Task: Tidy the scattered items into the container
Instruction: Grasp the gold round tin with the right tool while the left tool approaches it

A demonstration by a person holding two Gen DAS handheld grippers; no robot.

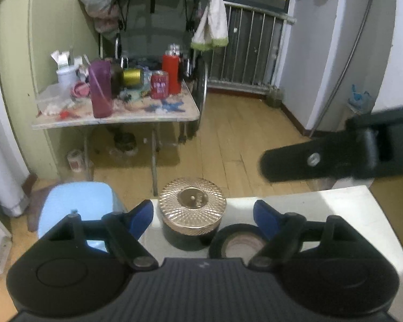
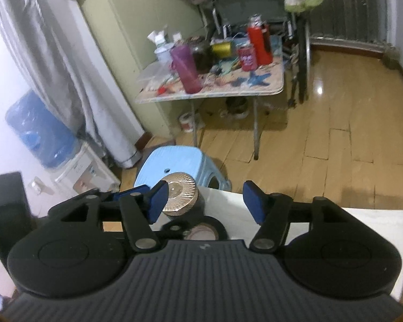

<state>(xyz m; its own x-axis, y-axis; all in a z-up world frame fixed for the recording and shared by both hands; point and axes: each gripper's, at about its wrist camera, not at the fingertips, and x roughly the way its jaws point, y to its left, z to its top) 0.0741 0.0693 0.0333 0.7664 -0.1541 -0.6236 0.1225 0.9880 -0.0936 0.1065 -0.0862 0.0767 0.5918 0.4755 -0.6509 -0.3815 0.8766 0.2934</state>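
A dark jar with a ribbed gold lid (image 1: 192, 206) stands at the far edge of a white table (image 1: 335, 209). A black tape roll (image 1: 241, 241) lies just right of it. My left gripper (image 1: 203, 214) is open, with the jar in the gap between its blue pads and neither pad touching it; its right finger overlaps the tape roll. A black finger (image 1: 295, 161) of the right gripper reaches in from the right, above the table. In the right wrist view my right gripper (image 2: 205, 204) is open and empty, above the jar (image 2: 180, 196) and tape roll (image 2: 205, 232).
A light blue stool (image 1: 78, 204) stands beside the white table's left corner. Beyond it are a cluttered folding table (image 1: 115, 115) with a purple cup and a red flask, and a wheelchair (image 1: 158, 26). A water dispenser (image 2: 75, 171) stands by the left wall.
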